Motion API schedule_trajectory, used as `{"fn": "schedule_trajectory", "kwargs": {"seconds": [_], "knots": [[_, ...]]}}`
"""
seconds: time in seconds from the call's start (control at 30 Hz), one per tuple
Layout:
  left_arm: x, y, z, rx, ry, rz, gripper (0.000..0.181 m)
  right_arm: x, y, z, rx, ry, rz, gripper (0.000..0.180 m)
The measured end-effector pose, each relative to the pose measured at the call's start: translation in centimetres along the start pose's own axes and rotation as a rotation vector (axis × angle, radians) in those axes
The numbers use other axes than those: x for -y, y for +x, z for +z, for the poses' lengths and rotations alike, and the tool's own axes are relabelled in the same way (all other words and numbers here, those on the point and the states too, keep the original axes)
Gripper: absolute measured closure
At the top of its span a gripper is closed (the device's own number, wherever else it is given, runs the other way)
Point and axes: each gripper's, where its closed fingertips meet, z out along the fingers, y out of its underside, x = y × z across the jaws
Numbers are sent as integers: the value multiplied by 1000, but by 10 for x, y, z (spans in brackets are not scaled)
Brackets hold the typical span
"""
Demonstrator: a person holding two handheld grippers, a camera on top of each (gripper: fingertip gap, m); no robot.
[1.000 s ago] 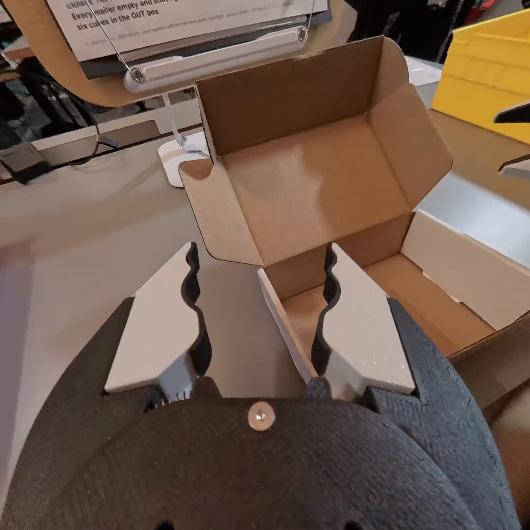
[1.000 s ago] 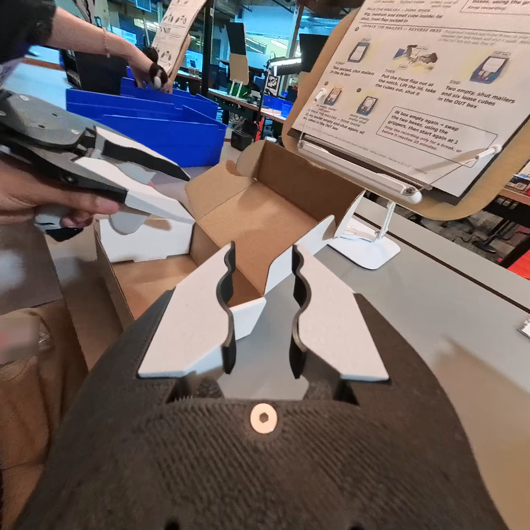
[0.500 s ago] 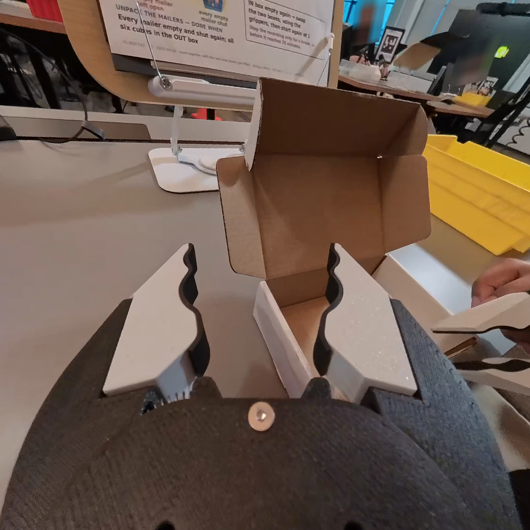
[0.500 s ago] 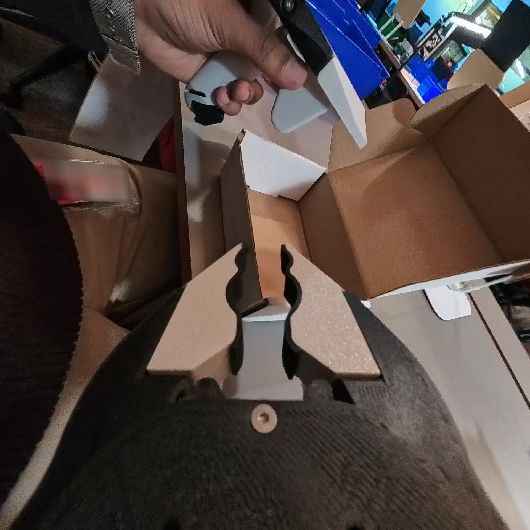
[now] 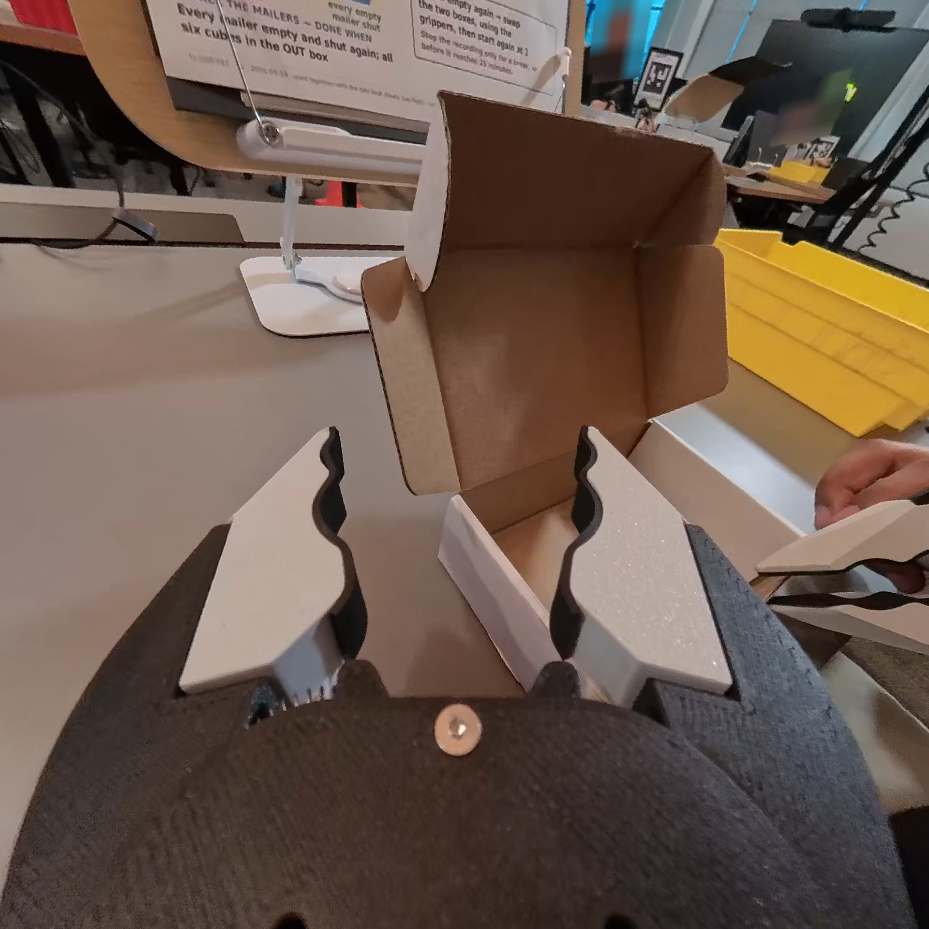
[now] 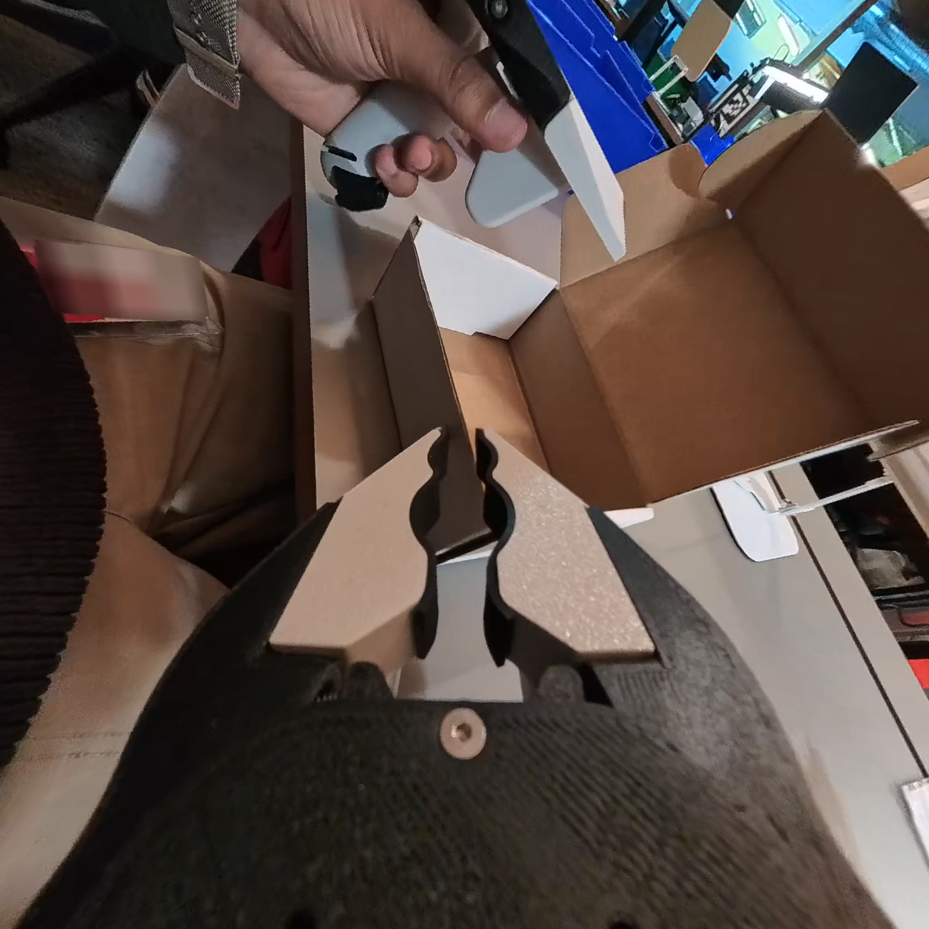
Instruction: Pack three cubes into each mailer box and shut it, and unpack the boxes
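A mailer box (image 5: 553, 327), white outside and brown inside, stands open on the grey table with its lid upright. No cube shows in the part of its inside that I see. My left gripper (image 5: 457, 447) is open. It straddles the box's left wall, with the right finger over the inside. My right gripper (image 6: 460, 435) is closed on the box's brown front wall (image 6: 427, 352). It also shows at the right edge of the left wrist view (image 5: 764, 585). The box's open lid (image 6: 704, 352) lies to the right in the right wrist view. One finger (image 6: 588, 176) of the left gripper hangs above the box there.
A yellow bin (image 5: 829, 352) stands at the right of the table. A white stand base (image 5: 311, 306) holding an instruction board sits behind the box. Blue bins (image 6: 593, 75) lie beyond. A larger brown cardboard box (image 6: 161, 402) is at the near side by the person.
My right gripper swung round to the box's front wall and its jaws narrowed onto it. The left gripper stayed open at the left wall while the view tilted up.
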Motion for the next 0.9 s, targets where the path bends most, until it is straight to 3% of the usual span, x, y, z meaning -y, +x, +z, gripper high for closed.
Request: {"fn": "schedule_trajectory", "kwargs": {"seconds": [0.33, 0.63, 0.8, 0.9], "knots": [[-4, 3, 2, -18, -15, 1, 89, 4, 3, -2, 2, 38, 58, 171], [-6, 4, 4, -25, -26, 3, 88, 22, 22, -13, -20, 167, 285, 166], [-7, 4, 4, -30, -30, -8, 88, 43, 53, -32, 34, 410, 725, 159], [-8, 4, 4, -29, -30, -5, 88, 36, 79, -46, 25, 524, 928, 157]]}}
